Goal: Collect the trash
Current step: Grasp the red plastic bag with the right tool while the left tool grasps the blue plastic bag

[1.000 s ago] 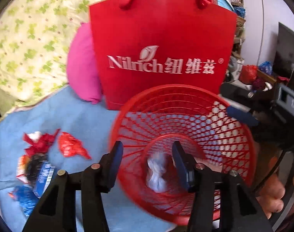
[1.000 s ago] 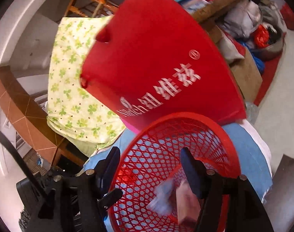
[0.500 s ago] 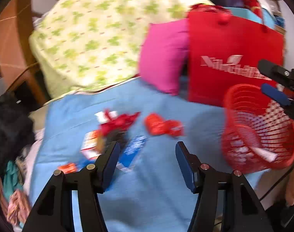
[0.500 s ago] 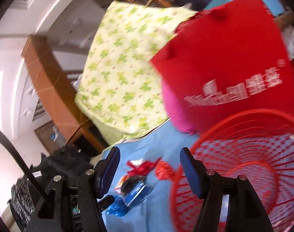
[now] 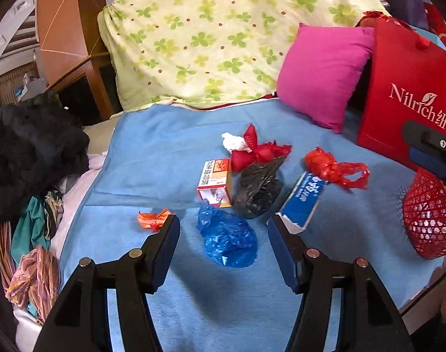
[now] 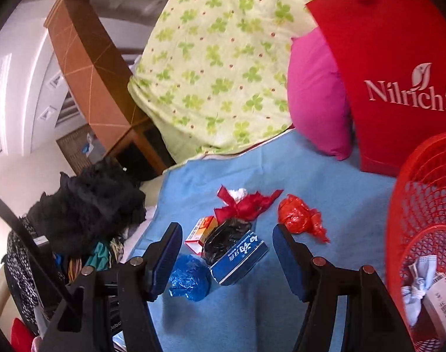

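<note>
Lying on the blue blanket [image 5: 152, 158], at center, a heap of trash: blue box [image 5: 303, 202], black bag [image 5: 256, 190], blue bag [image 5: 227, 236]. Standing at three o'clock, red basket [image 5: 431, 217]. Hovering apart and empty, left gripper [image 5: 223, 243] and right gripper [image 6: 227, 253].

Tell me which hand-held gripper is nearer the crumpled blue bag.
Left. The left hand-held gripper frames the crumpled blue bag between its open fingers; the right hand-held gripper is open off to its right, by the red basket.

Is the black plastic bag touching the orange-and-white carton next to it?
Touching. In the left wrist view the black plastic bag presses against the right side of the orange-and-white carton, with no blue cloth visible between them.
</note>
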